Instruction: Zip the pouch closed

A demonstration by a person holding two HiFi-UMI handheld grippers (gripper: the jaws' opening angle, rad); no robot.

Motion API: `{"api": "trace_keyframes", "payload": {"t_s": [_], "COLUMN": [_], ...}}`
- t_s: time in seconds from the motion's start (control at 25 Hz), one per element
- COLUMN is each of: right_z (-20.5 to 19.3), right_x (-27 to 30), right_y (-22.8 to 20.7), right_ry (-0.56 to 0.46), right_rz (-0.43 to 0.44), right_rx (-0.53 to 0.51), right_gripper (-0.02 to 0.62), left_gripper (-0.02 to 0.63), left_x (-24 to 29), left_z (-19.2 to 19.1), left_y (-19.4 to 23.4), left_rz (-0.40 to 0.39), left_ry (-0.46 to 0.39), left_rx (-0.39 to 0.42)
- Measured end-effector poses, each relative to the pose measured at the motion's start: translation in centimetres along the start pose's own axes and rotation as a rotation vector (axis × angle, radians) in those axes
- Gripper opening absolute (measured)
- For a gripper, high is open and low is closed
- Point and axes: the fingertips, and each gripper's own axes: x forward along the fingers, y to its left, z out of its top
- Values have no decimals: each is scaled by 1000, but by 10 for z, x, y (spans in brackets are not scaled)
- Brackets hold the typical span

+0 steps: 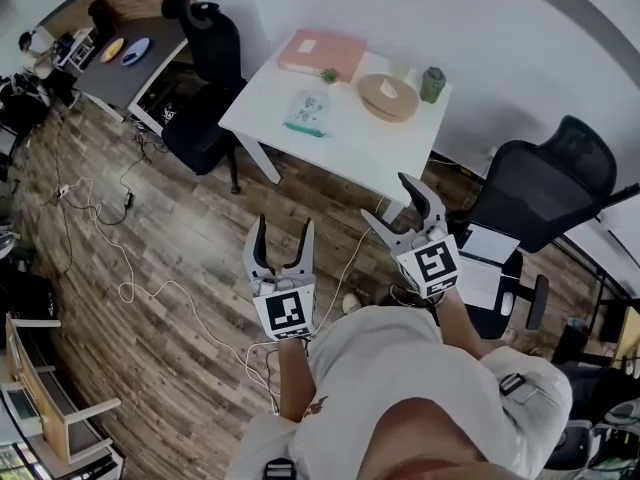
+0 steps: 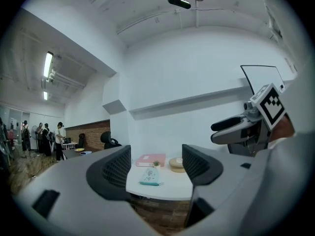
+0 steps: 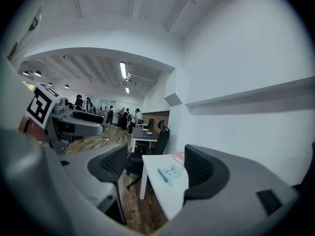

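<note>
Status: pouch [image 1: 308, 111] lies flat on the white bench [image 1: 350, 143], well apart from both tools. Left tool [image 1: 285, 230] and right tool [image 1: 392, 203] gape wide, empty. Pouch looks light, soft, likely to slide: pin one end, pinch the pull on the teal zipper edge [image 1: 304, 129].

Pale green printed pouch [image 1: 308, 110] with teal zipper edge, flat on white table [image 1: 340, 148].

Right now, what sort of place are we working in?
Likely an open-plan office: a black swivel chair, a white table carrying the pouch, and a second desk on the wood floor.
</note>
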Motion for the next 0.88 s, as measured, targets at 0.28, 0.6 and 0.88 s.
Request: {"api": "trace_keyframes", "payload": {"t_s": [0.28, 0.6, 0.88], "right_z": [-3, -8, -11], "right_x": [26, 63, 112], "right_y": [-10, -31, -66], "right_ry": [26, 30, 29], "right_rz": [-29, -30, -10], "right_rx": [-15, -11, 11], "right_gripper": [357, 354, 353], "left_gripper": [316, 311, 308], "left_x": [29, 68, 121], "left_z": [-8, -12, -15], "left_y": [15, 30, 42], "left_rz": [-27, -17, -7], "left_ry": [-6, -9, 17], "left_rx": [-17, -35, 7]}}
